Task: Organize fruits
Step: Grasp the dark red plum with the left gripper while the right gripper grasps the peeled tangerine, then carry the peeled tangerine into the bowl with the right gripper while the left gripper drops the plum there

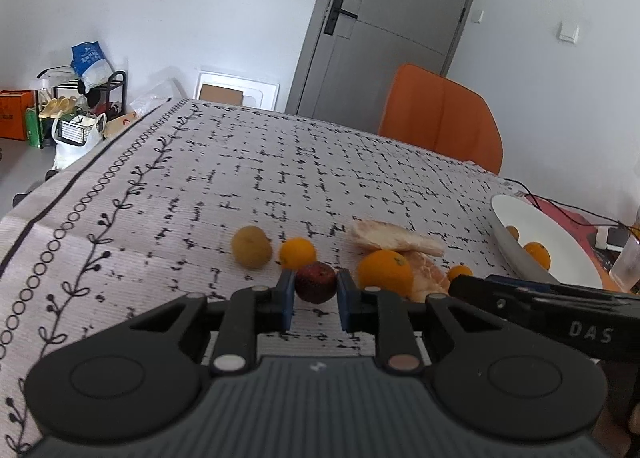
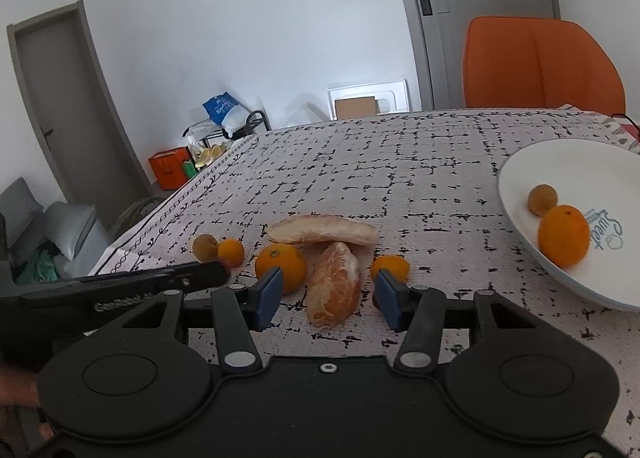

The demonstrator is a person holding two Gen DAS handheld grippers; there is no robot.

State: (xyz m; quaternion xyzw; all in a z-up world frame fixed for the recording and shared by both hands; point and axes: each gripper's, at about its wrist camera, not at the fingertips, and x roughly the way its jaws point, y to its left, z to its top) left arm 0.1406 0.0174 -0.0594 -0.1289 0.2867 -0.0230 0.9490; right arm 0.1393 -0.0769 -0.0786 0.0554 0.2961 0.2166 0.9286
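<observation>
1. In the left wrist view, the left claw (image 1: 316,296) stands around the dark red fruit (image 1: 315,282) on the worktop (image 1: 240,178), pads not clearly touching; closing off-center could roll it away.
2. In the right wrist view, the right claw (image 2: 326,296) is wide open around the peeled segment (image 2: 334,284); squeezing hard may crush it. The plate (image 2: 520,162) waits at the right.

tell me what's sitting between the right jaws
A peeled citrus segment lies on the tablecloth between the open jaws of the right gripper, seen in the right wrist view.
</observation>
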